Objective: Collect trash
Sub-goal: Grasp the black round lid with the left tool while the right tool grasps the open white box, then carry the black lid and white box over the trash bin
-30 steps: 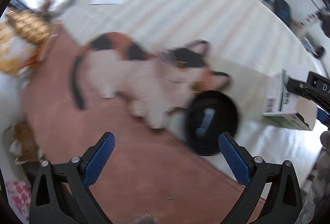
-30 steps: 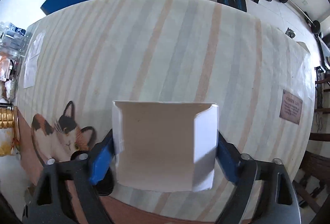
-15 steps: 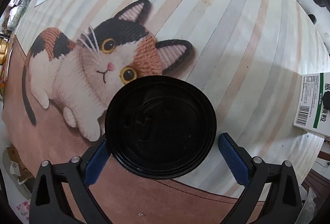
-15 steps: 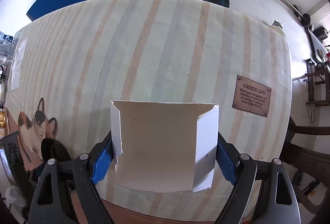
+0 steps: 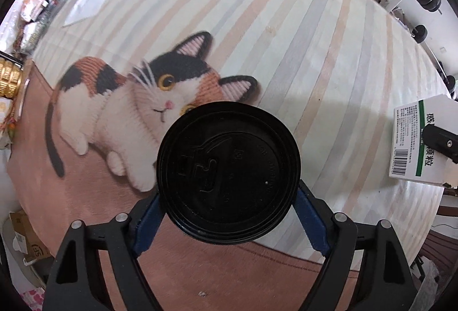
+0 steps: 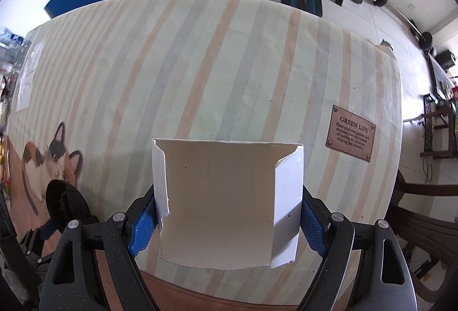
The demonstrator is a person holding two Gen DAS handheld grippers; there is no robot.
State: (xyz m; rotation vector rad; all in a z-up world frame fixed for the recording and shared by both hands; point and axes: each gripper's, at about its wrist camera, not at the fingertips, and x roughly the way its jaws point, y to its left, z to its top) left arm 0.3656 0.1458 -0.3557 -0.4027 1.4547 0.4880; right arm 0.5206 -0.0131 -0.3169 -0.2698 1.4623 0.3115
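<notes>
The left gripper (image 5: 229,221) has its blue pads (image 5: 147,223) pressed against both sides of a black lid (image 5: 228,172), pinching it by the rim. The lid faces the camera, its moulded top showing, and is held above the table (image 5: 315,53). Behind the lid lies the printed cat (image 5: 137,99) of the striped cloth, its face partly covered by the lid's upper edge. At the right edge of that view is a green and white box (image 5: 412,139) with a barcode, held by the other gripper.

The right gripper (image 6: 229,221) pinches the same box (image 6: 226,202) between its blue pads (image 6: 143,225), one on each side wall. The box's open end, plain white inside, faces the camera, and one flap edge on the left looks torn. It is held above the near part of the table. To the left in this view the lid shows edge-on over the cat. To the right a brown plaque (image 6: 351,133) reading GREEN LIFE sits on the cloth, well apart from the box.
</notes>
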